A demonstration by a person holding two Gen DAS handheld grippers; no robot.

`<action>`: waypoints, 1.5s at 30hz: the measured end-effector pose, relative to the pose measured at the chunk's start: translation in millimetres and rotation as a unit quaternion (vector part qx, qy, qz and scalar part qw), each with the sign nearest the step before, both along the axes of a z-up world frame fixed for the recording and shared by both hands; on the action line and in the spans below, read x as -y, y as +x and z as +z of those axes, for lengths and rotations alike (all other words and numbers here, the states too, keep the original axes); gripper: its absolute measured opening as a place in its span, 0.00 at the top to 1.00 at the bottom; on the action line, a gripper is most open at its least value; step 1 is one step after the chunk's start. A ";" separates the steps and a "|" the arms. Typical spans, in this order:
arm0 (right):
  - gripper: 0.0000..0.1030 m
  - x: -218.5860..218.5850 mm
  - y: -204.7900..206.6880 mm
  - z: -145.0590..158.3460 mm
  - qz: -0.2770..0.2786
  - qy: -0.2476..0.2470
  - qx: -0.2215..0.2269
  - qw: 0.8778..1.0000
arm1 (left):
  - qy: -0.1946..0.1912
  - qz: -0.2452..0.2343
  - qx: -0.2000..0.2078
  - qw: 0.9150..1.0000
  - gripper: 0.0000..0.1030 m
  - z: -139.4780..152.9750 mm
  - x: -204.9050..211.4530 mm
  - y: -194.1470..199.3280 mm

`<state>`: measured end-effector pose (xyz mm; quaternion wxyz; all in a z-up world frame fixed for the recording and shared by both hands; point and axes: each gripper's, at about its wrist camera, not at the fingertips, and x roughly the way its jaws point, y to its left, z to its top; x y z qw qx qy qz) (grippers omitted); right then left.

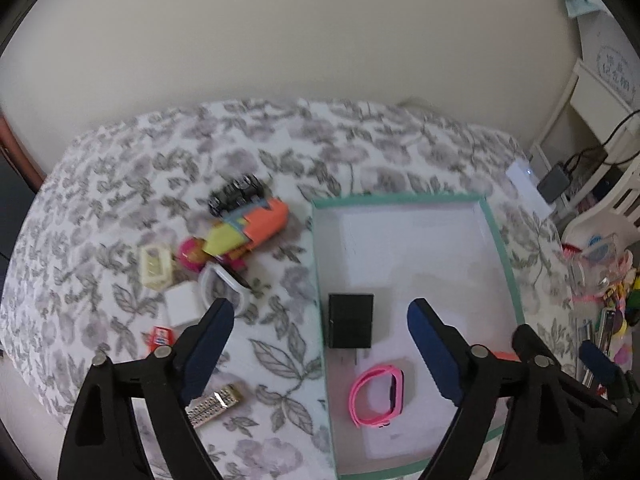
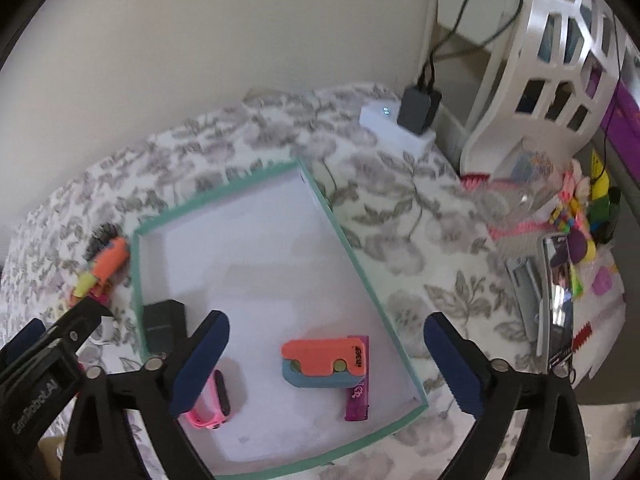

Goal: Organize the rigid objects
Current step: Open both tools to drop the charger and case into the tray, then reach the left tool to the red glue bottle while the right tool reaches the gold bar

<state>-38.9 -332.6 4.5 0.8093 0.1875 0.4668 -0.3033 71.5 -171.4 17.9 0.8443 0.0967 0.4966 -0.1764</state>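
Left wrist view: left gripper point(image 1: 320, 312) spread wide, nothing between its fingers. Below, teal-rimmed box point(image 1: 500, 236) holding a black block point(image 1: 351, 321) and a pink wristband point(image 1: 378, 394). Left of it, toys heaped on floral cloth point(image 1: 280, 152).

Right wrist view: right gripper point(image 2: 326, 330) gaping wide, empty. Near right in box, orange-and-blue piece point(image 2: 320, 362) atop a purple bar point(image 2: 357, 396); orange label illegible. "GenRobot.AI" on the left gripper's body.

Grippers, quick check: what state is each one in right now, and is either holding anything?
Left gripper: open, holding nothing, above the black box in the tray.
Right gripper: open, holding nothing, above the orange and blue toy.
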 end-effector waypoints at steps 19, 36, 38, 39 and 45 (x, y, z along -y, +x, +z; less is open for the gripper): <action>0.00 -73.6 31.6 0.1 0.097 0.006 0.017 0.995 | 0.047 0.135 -0.026 0.989 0.08 -2.5 -111.8 32.2; 0.00 -191.2 80.7 -53.0 0.241 0.074 -0.042 0.967 | 0.066 0.224 -0.068 0.970 0.08 -32.3 -220.6 49.1; 0.00 -202.2 83.7 -62.6 0.256 0.082 -0.053 0.962 | 0.066 0.226 -0.076 0.969 0.08 -37.9 -223.9 49.8; 0.00 -207.2 85.0 -67.7 0.263 0.085 -0.059 0.959 | 0.068 0.225 -0.083 0.968 0.08 -43.5 -224.1 50.6; 0.00 -229.2 87.3 -94.8 0.296 0.095 -0.092 0.946 | 0.082 0.206 -0.144 0.965 0.08 -84.8 -218.0 52.0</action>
